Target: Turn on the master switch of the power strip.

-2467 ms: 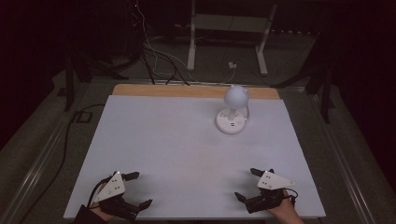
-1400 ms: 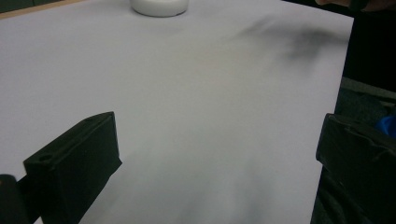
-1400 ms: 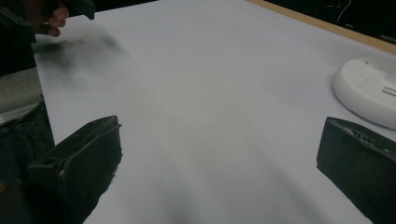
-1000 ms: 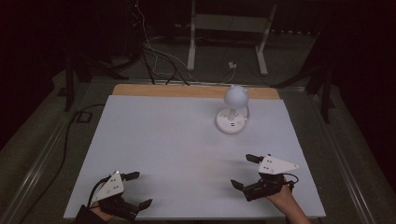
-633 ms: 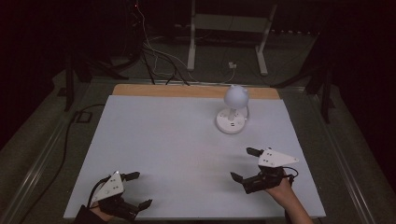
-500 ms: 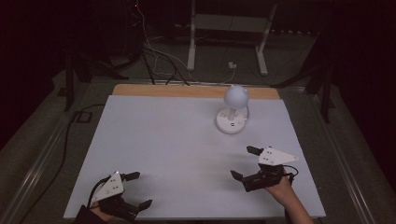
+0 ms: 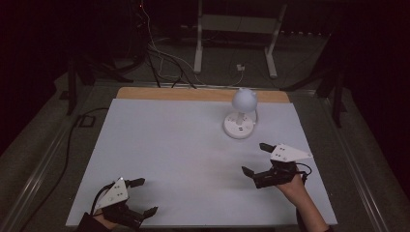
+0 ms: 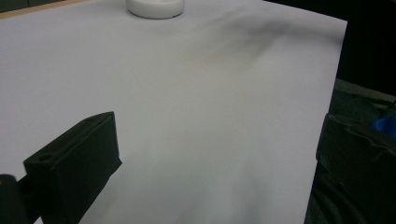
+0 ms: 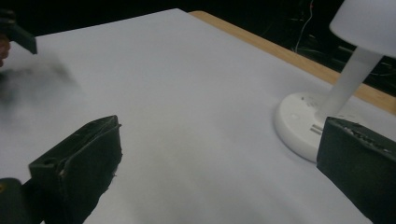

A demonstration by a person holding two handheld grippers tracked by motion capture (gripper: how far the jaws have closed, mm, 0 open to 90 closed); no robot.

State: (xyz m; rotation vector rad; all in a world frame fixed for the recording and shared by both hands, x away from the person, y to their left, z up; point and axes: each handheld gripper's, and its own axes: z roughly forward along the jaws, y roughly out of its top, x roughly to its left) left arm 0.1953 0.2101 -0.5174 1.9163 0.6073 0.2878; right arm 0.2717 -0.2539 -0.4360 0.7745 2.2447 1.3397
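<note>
Gaping right tongs [image 7: 255,159], white lamp [image 7: 240,114] near

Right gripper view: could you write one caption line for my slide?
Open black fingers of the right gripper frame a small white plastic desk lamp standing on the white table.

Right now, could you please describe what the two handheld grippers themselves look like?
The left gripper and the right gripper match: each has a black body with two blocky black fingers and a pale grey three-cornered plate on top, dotted with small marks. A thin dark cable loops from the back of each. The left hand shows a dark cuff at the wrist; the right forearm is bare.
</note>
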